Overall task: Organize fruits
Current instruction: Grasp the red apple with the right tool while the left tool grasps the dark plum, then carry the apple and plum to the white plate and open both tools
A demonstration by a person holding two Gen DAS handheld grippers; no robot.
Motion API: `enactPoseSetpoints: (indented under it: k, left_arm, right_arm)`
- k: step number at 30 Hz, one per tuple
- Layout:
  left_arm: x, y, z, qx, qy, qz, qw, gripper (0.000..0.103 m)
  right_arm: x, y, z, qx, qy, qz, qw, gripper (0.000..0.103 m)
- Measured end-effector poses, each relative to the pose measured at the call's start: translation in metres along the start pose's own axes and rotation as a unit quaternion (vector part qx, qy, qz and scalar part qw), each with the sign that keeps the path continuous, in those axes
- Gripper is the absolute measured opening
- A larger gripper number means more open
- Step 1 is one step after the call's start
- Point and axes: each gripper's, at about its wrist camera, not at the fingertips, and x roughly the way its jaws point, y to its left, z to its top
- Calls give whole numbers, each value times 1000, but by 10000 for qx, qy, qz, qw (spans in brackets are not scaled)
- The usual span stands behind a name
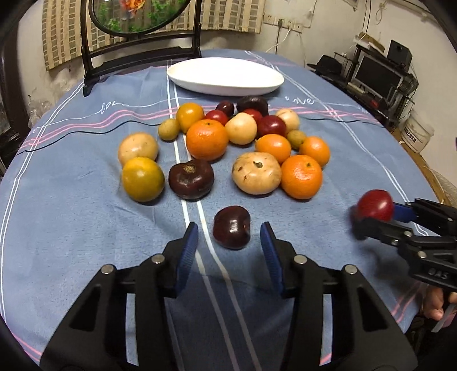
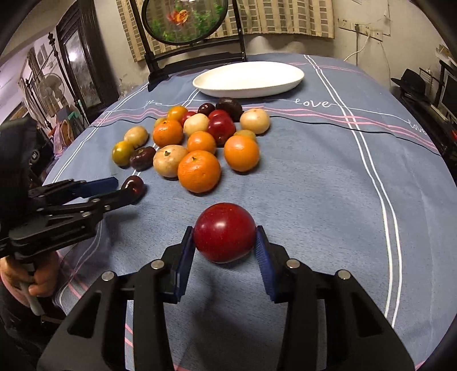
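A pile of fruits (image 1: 228, 142) lies on the blue tablecloth: oranges, pale round fruits, red and dark purple plums. A white oval plate (image 1: 225, 75) stands behind the pile and also shows in the right wrist view (image 2: 248, 78). My left gripper (image 1: 228, 239) is open, its fingers on either side of a dark purple plum (image 1: 232, 227) that rests on the cloth, not touching it. My right gripper (image 2: 225, 242) is shut on a red plum (image 2: 224, 231), seen from the left wrist view (image 1: 374, 205) held at the right.
A dark wooden stand with a round painted screen (image 2: 182, 20) stands at the table's far edge behind the plate. The blue cloth (image 2: 328, 199) to the right of the pile is bare. Shelves and a monitor (image 1: 377, 74) stand off the table at right.
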Motion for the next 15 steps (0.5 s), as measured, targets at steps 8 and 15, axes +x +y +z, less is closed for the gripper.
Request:
enactPoseSetpoints:
  k: [8,15]
  left_arm:
    - [11,0,1,-52,178,-14,9998,30]
    - [4,6,7,-183,190,-274,9993,28]
  right_arm:
    - [0,-8,-2,75,-12,77,9999,43]
    - [-1,-11,9,76,-51,148,9998,42]
